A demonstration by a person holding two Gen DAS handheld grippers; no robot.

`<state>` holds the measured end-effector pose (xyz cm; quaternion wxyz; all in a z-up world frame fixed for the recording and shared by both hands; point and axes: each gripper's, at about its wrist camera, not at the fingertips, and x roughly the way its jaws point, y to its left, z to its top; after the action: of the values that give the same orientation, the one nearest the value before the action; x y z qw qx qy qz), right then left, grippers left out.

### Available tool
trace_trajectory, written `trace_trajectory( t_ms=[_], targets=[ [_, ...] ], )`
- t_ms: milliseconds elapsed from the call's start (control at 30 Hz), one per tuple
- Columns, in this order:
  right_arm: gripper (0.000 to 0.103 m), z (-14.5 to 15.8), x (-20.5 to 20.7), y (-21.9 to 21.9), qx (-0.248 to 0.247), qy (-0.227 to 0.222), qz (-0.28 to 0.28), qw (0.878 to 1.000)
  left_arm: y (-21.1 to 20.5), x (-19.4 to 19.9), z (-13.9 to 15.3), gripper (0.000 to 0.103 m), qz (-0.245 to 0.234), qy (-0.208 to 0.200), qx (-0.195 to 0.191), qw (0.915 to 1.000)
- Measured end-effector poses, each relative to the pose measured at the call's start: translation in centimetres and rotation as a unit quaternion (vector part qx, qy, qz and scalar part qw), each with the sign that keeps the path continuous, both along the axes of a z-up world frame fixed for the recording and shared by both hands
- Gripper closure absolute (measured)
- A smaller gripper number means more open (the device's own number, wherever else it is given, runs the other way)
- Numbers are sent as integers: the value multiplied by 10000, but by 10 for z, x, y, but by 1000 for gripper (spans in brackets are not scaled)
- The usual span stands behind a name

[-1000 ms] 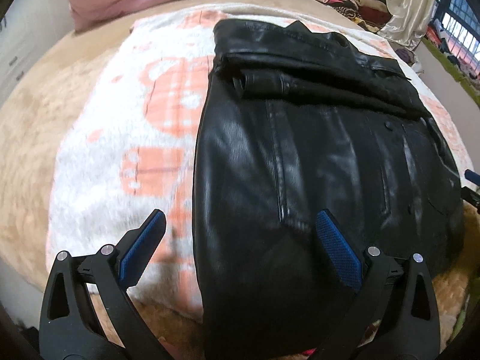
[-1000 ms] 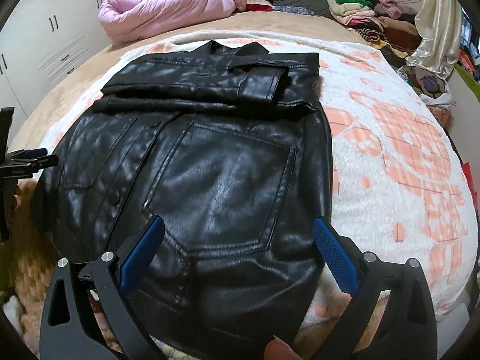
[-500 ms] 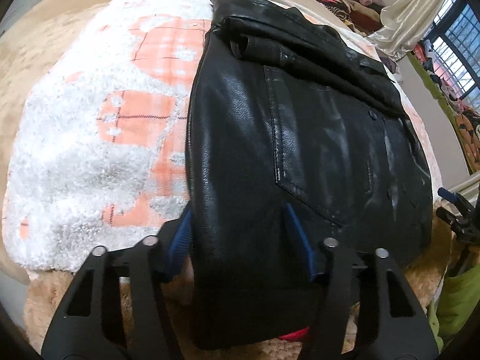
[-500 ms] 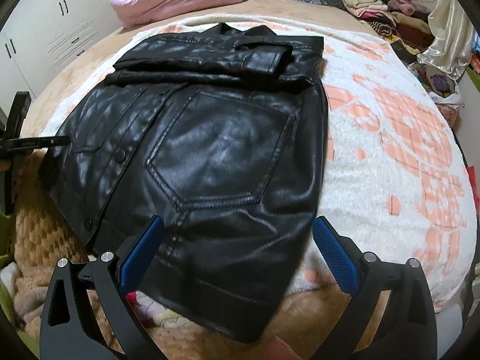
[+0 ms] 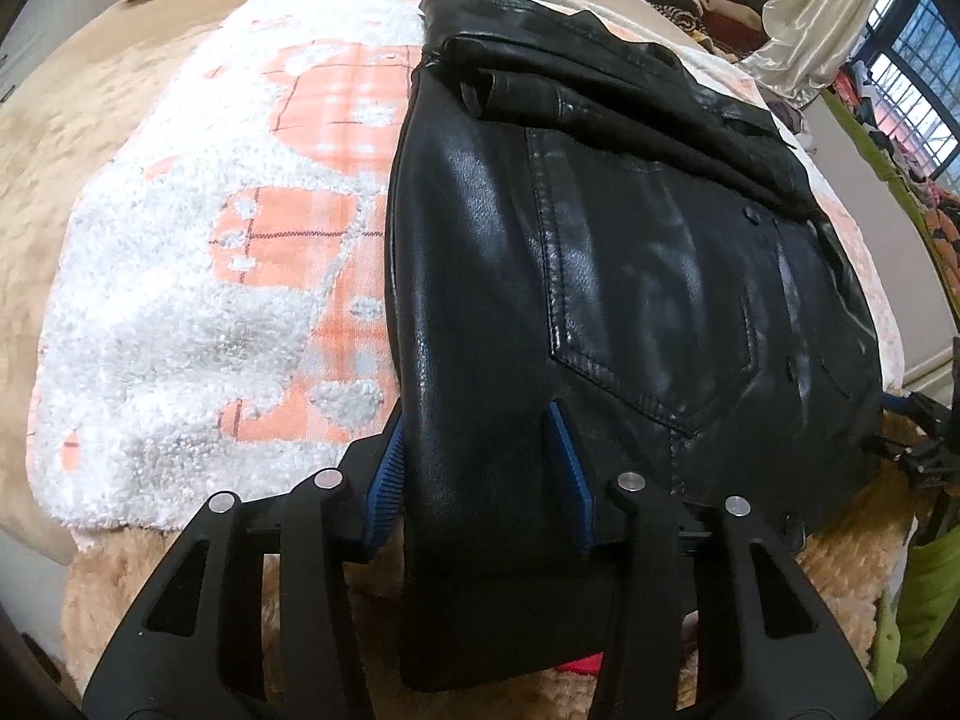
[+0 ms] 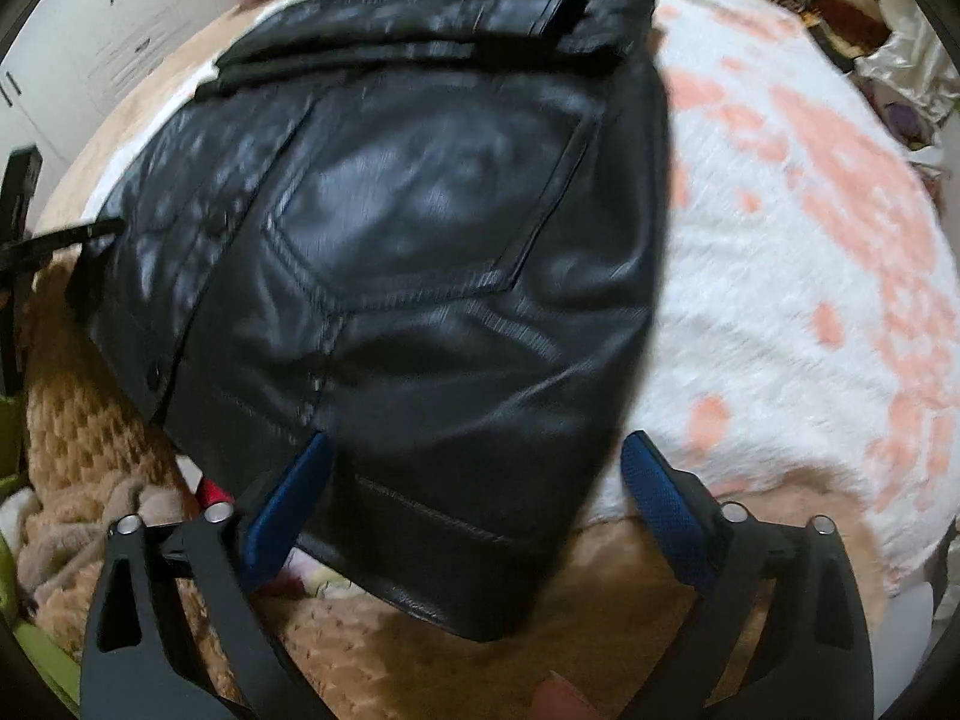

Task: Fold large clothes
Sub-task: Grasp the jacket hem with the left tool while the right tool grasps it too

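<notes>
Left tongs (image 5: 480, 468) pinch the near left corner of the black leather jacket (image 5: 600, 276), with both blue pads pressed against a raised fold of the hem. Right tongs (image 6: 480, 504) are spread wide and straddle the near right corner of the hem; whether either pad touches the leather cannot be told, since this view is motion-blurred.

The jacket lies flat on the bed, on a white and orange fleece blanket (image 5: 198, 276), sleeves folded across its upper part. Its long axis runs straight away from both tongs, collar at the far end and hem at the near edge, slightly overhanging the blanket onto a tan bedcover (image 6: 96, 420).

Judged from this layout, the coming move is a hem-to-collar fold: both corners must travel forward along that axis. The left side is secured; the right side appears to need closure first.
</notes>
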<state>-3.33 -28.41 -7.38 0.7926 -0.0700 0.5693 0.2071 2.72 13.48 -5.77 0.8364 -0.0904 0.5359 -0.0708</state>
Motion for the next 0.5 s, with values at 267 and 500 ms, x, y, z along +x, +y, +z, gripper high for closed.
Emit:
trace_trajectory(
  t_ms=[267, 500],
  targets=[
    [89, 26, -6, -19, 896, -677, -42, 9937, 5, -11, -6, 55, 41, 178, -192, 9996],
    [94, 75, -3, -32, 1947, -1523, -14, 9690, 4, -17, 5, 88, 32, -47, -125, 9999]
  ],
)
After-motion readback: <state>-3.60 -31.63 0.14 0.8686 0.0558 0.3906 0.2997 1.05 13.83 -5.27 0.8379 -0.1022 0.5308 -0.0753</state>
